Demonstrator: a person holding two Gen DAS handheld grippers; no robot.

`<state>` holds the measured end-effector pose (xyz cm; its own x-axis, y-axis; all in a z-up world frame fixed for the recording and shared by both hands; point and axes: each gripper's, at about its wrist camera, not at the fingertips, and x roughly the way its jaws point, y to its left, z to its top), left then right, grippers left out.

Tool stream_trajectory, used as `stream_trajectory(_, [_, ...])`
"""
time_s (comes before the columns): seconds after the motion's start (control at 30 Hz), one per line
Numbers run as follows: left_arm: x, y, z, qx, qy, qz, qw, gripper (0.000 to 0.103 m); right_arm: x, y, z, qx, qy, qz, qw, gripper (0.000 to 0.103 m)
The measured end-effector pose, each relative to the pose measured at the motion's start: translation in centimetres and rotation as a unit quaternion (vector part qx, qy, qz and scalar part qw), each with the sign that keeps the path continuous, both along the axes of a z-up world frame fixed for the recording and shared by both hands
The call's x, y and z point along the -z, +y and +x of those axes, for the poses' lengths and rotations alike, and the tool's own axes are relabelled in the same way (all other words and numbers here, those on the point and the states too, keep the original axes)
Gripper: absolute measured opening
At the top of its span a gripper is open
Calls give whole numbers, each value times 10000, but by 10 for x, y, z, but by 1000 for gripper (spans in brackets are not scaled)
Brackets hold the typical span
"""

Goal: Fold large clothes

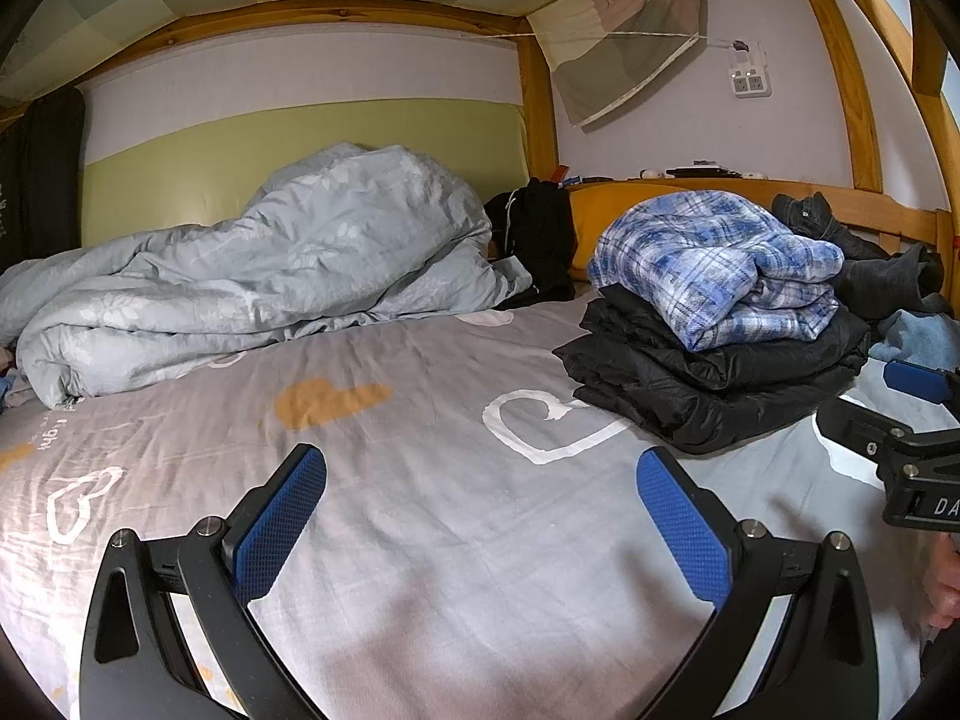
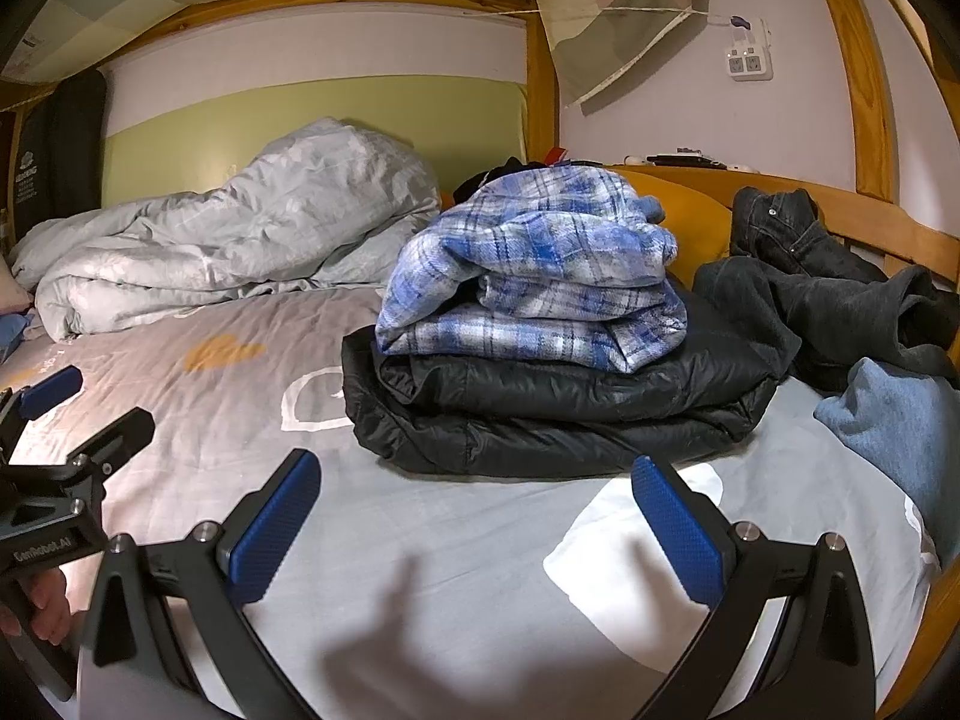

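A folded blue plaid garment [image 1: 720, 264] [image 2: 534, 276] lies on top of a folded black puffer jacket [image 1: 708, 372] [image 2: 558, 408] on the grey heart-print bed sheet [image 1: 420, 432] [image 2: 468, 540]. Loose dark jeans and a dark garment [image 2: 822, 276] [image 1: 852, 246] lie heaped to the right of the stack, with a blue garment [image 2: 900, 432] [image 1: 918, 339] in front of them. My left gripper [image 1: 480, 504] is open and empty over bare sheet, left of the stack. My right gripper [image 2: 480, 510] is open and empty just in front of the stack.
A rumpled pale grey duvet [image 1: 252, 276] [image 2: 228, 240] fills the back left of the bed. A black item [image 1: 534, 240] and an orange pillow [image 2: 690, 222] lie at the back. Wooden bed rails [image 2: 840, 204] run along the right and overhead.
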<state>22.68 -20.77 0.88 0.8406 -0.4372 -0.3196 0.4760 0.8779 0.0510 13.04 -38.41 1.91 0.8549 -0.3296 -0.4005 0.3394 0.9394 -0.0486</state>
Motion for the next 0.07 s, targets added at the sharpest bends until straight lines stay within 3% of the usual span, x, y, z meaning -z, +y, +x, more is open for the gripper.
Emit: stream_trajectory(0.07, [0, 1, 1, -10, 16, -3, 10000, 103, 0, 0, 0, 1, 0, 7, 10000, 103])
